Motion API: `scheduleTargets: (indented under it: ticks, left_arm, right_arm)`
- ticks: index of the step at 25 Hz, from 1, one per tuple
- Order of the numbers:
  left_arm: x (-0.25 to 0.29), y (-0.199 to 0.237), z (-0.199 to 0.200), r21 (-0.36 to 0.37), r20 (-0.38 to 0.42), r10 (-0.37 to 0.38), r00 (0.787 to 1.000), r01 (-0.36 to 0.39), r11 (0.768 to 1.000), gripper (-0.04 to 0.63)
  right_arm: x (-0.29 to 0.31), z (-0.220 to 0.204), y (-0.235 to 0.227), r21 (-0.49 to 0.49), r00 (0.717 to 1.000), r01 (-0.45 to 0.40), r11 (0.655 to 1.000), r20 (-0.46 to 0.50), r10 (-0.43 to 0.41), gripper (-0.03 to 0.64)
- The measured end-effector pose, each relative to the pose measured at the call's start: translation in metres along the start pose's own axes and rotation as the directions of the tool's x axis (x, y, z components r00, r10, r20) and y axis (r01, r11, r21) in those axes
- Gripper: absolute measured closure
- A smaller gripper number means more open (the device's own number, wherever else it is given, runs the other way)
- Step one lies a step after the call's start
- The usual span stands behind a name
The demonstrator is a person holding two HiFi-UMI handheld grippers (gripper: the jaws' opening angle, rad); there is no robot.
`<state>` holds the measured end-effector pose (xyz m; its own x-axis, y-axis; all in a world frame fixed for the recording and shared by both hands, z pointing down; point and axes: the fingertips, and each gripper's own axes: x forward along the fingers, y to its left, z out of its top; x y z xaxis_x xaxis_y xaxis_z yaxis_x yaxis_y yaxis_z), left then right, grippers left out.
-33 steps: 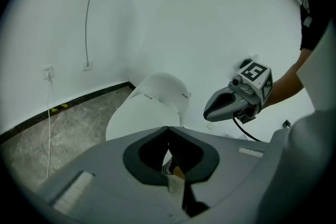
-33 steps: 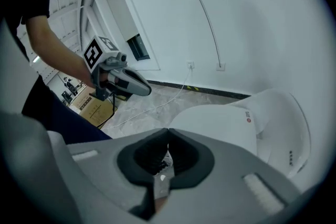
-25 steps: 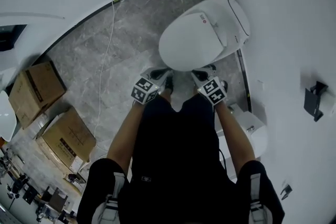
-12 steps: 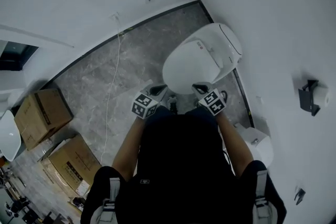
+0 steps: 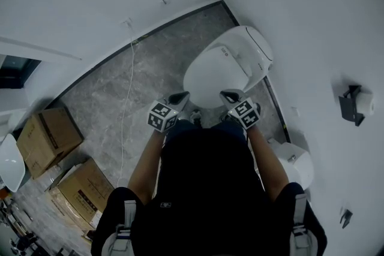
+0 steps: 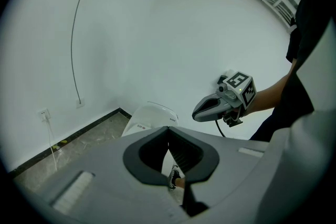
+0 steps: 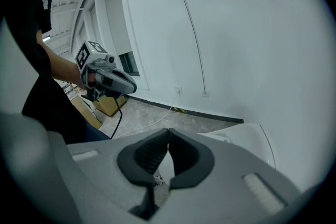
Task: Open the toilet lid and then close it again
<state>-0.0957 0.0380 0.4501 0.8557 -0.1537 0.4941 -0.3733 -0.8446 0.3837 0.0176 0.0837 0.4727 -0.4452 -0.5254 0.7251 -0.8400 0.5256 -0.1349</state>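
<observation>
In the head view, the white oval toilet with its smooth plastic lid [image 5: 223,69] down stands in the corner where the grey marbled stone floor [image 5: 114,87] meets the plain white walls [image 5: 312,21]. The left hand-held gripper [image 5: 179,96] and right hand-held gripper [image 5: 228,95] hang just in front of the toilet's near rim, apart from it. Two brown cardboard boxes [image 5: 49,138] sit well off to the toilet's left. In the left gripper view, the left hand-held gripper's [image 6: 169,129] jaws are pressed together on nothing, with the toilet [image 6: 149,118] beyond them. In the right gripper view, the right hand-held gripper [image 7: 168,131] is likewise closed and empty, with the toilet [image 7: 244,139] just beyond.
</observation>
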Motion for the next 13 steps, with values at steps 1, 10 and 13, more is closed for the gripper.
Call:
scheduleTargets:
  ticks: [1, 10, 13]
  left_arm:
    - [0.0, 0.0, 0.001, 0.0, 0.003, 0.0, 1.0, 0.0, 1.0, 0.584]
    - [0.005, -0.01, 0.007, 0.005, 0.024, 0.002, 1.0, -0.002, 1.0, 0.584]
    - [0.005, -0.016, 0.009, 0.011, 0.031, 0.003, 1.0, -0.003, 1.0, 0.584]
  right_arm:
    - [-0.001, 0.001, 0.0, 0.002, 1.0, 0.002, 1.0, 0.002, -0.002, 0.614]
    - [-0.011, 0.006, -0.005, 0.017, 0.999, 0.016, 1.0, 0.041, -0.017, 0.614]
    - [-0.017, 0.011, -0.006, 0.024, 0.997, 0.015, 1.0, 0.074, -0.016, 0.614]
